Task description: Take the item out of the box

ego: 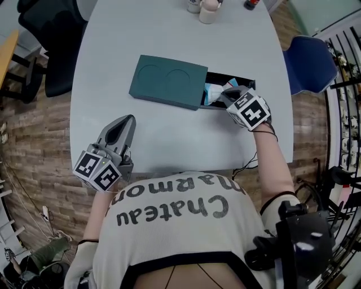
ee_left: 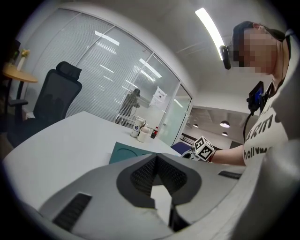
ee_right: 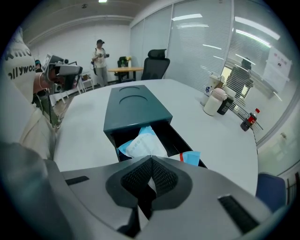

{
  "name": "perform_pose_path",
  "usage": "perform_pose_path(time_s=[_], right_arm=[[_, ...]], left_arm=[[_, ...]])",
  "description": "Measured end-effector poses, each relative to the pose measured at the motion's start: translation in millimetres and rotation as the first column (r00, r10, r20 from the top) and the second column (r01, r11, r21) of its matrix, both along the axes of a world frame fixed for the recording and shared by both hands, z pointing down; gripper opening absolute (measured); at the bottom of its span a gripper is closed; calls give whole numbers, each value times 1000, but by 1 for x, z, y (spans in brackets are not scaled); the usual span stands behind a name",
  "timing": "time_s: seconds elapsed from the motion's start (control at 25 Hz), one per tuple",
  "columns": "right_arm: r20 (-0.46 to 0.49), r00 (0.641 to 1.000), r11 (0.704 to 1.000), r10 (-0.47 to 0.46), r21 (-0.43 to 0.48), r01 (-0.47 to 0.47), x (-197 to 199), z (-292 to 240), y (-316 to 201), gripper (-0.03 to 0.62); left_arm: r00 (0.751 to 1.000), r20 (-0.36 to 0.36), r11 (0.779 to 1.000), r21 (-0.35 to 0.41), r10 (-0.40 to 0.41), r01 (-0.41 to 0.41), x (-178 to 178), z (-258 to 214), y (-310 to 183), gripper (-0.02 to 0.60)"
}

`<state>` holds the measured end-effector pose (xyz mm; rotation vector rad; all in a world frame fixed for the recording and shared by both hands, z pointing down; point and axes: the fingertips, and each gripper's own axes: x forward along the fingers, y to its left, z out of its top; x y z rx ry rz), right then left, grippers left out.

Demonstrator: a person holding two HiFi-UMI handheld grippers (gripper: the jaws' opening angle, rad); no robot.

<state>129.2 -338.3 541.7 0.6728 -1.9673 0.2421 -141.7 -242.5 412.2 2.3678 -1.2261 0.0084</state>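
A dark teal box (ego: 169,82) (ee_right: 133,105) lies on the grey table (ego: 169,141), its black drawer (ego: 240,82) (ee_right: 176,138) pulled out to the right. A blue and white packet (ego: 213,92) (ee_right: 143,143) lies crumpled in the drawer. My right gripper (ego: 223,96) (ee_right: 151,160) reaches into the drawer from the front and is shut on the packet's near edge; a strip of white shows between the pads. My left gripper (ego: 128,121) (ee_left: 157,157) rests shut near the table's front edge, well left of the box (ee_left: 126,152), holding nothing.
Cups and a small bottle (ego: 207,10) (ee_right: 213,101) stand at the table's far end. A blue chair (ego: 307,62) is at the right, a black office chair (ego: 53,45) at the far left. A person (ee_right: 100,56) stands far off by another desk.
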Motion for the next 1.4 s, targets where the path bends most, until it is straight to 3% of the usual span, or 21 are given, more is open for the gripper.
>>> perform_pose_path(time_s=[0.56,0.84,1.0,1.12,1.4], right_arm=[[-103,990,995,101,39,-97,18,-8,3,0],[-69,978,976,199,109,-191,37,-30,1,0],[-5,971,958,238,164,-234,40,-54,4,0],[95,956,938,277,191,-291,43,-78,9,0],[376,869,890,323,192,-414,44,-131,34,0]], left_arm=[[999,-9,997,59,-45,46,-7,-19,32,-6],[998,-24,995,79,-55,57,-12,-22,46,-6],[999,-28,994,97,-45,47,-9,-30,52,-6],[999,-25,992,118,-31,34,-4,-38,59,-6],[1000,-23,988,151,-18,21,10,-52,80,-6]])
